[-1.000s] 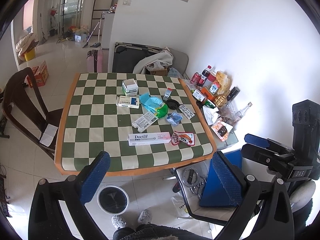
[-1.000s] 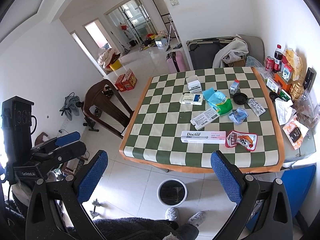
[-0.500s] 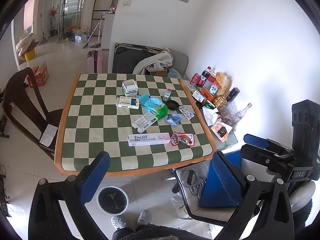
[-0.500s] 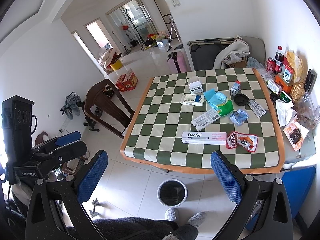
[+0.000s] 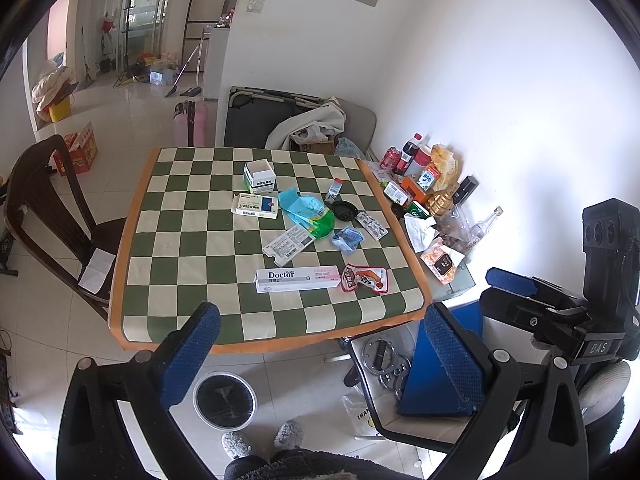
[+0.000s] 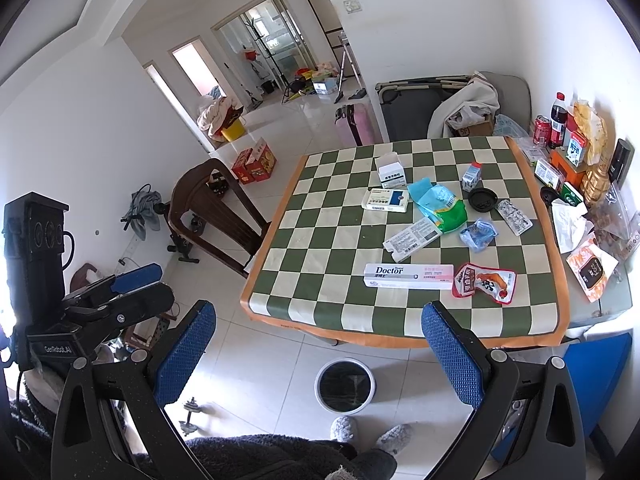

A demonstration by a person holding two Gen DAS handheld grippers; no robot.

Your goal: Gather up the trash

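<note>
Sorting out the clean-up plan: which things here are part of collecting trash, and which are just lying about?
For the job:
Doctor box
red snack wrapper
crumpled blue wrapper
blister pack
bin on the floor
left gripper and right gripper, both open

Lying about:
wooden chair
pink suitcase
cola bottle

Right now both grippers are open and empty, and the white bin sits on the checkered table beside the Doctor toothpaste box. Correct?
Not quite. The white bin stands on the floor in front of the checkered table, not on it, as the right wrist view shows. The rest holds: the left gripper and right gripper are open and empty, and the Doctor toothpaste box lies on the table.
</note>
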